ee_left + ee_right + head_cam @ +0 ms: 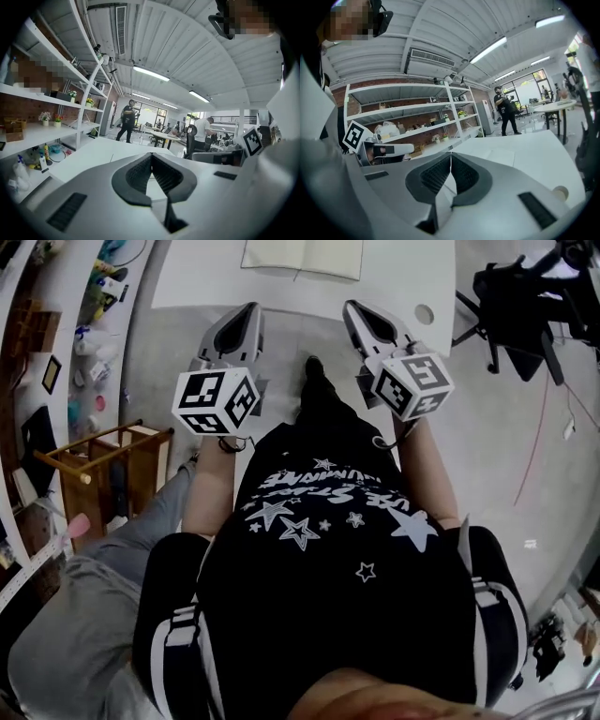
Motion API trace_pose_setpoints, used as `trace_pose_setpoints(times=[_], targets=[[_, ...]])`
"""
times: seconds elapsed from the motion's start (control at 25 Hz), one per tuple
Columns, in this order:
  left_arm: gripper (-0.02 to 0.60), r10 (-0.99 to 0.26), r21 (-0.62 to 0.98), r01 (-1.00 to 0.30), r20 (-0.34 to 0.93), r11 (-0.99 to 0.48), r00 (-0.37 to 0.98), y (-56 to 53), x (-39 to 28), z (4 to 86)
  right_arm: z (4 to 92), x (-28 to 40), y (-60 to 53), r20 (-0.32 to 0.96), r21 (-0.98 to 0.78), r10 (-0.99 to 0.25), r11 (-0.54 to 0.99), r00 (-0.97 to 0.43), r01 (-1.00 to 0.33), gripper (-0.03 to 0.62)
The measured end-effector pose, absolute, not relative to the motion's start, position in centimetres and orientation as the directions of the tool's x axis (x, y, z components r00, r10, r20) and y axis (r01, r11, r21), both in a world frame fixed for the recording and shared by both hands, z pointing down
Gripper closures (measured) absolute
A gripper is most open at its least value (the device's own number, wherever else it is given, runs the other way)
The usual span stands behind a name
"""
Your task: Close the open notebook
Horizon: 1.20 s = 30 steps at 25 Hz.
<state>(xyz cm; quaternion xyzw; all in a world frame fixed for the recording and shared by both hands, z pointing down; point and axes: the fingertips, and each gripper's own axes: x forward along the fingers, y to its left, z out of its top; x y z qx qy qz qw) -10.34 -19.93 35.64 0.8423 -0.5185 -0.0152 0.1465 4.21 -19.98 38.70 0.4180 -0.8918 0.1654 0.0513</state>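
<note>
**Head view with both gripper views: approach to the notebook.** You stand at the near edge of the white tabletop (187,277). The left tongs (246,313) and right tongs (360,311) are held side by side, close to level, over the floor just short of that edge. Both pairs of tongs are pressed together with nothing between them. In the left gripper view the ribbed pads (139,173) meet at their tips, and the right gripper view shows the same. The notebook (302,257) lies open and flat, pages up, toward the far side of the tabletop and well apart from either tool. The frame cuts off its upper part.

Likely hazards from here:

- **(a) No purchase.** Tongs that arrive closed cannot pinch a cover. They would have to part first, or slide a tip under one half.
- **(b) Sliding.** The book lies flat on a smooth surface. A push against its edge would probably shove it farther away rather than lift the cover.
- **(c) Creasing.** White leaves on a white tabletop make the cover edge hard to pick out. If you catch only a few pages, they may fold or tear as that half swings over.
- **(d) Reach.** The book sits far from you, so a long lean may leave the tips unsteady.
- **(e) Stray contact.** A small round object (424,313) sits near the right tongs' side of the tabletop, and a wide sweep could knock it.
</note>
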Motion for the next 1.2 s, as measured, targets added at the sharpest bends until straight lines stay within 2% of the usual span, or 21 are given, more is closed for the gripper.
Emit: trace_pose_setpoints(times=[0.56,1.0,1.2], targets=[[0.569,-0.934,0.225,-0.935,0.169,-0.274,0.314,-29.3,-14.3,37.5,43.8,-3.5,-32.3,0.322,-0.223,-0.544,0.752,-0.775,-0.620,0.585],[0.569,-0.954,0.181,-0.971,0.227,-0.155,0.195,-33.7,-18.0,39.9,48.3,-8.0,-36.2,0.433,-0.180,-0.382,0.851,-0.816,-0.494,0.585],[0.569,-0.953,0.180,-0.973,0.240,-0.144,0.185,-34.5,-19.5,40.1,49.6,-10.1,-36.4,0.499,-0.146,-0.346,0.870,-0.795,-0.470,0.583]])
